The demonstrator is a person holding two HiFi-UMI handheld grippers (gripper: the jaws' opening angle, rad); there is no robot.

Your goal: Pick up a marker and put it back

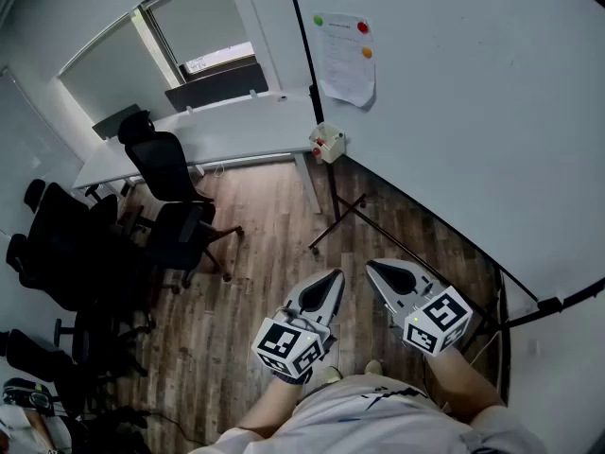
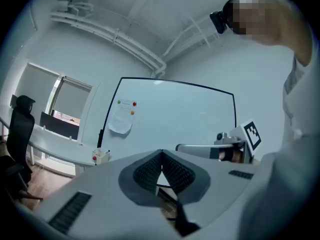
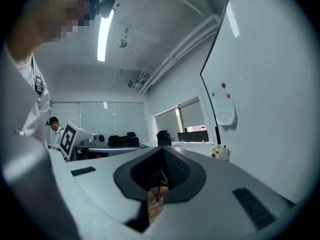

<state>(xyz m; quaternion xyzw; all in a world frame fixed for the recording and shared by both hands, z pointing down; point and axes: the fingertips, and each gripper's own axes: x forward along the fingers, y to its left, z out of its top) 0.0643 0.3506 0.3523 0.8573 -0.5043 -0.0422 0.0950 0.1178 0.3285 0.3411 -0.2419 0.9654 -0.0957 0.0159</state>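
While the left gripper (image 1: 333,277) and right gripper (image 1: 373,265) sit at lower centre, fingers shut tip to tip on nothing, the thin stick-shaped marker (image 3: 222,147) stands well apart in a small white holder box (image 1: 328,142) on the frame of the large whiteboard (image 1: 454,112), upper centre. Risk: approached with fingers shut, they would knock the box instead of gripping. The marker shows only as a dark-tipped sliver beside red spots, too small for detail.

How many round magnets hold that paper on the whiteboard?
3: green round magnet at the white paper sheet's top left, red magnet top right, orange magnet just below the red. None looks hidden.
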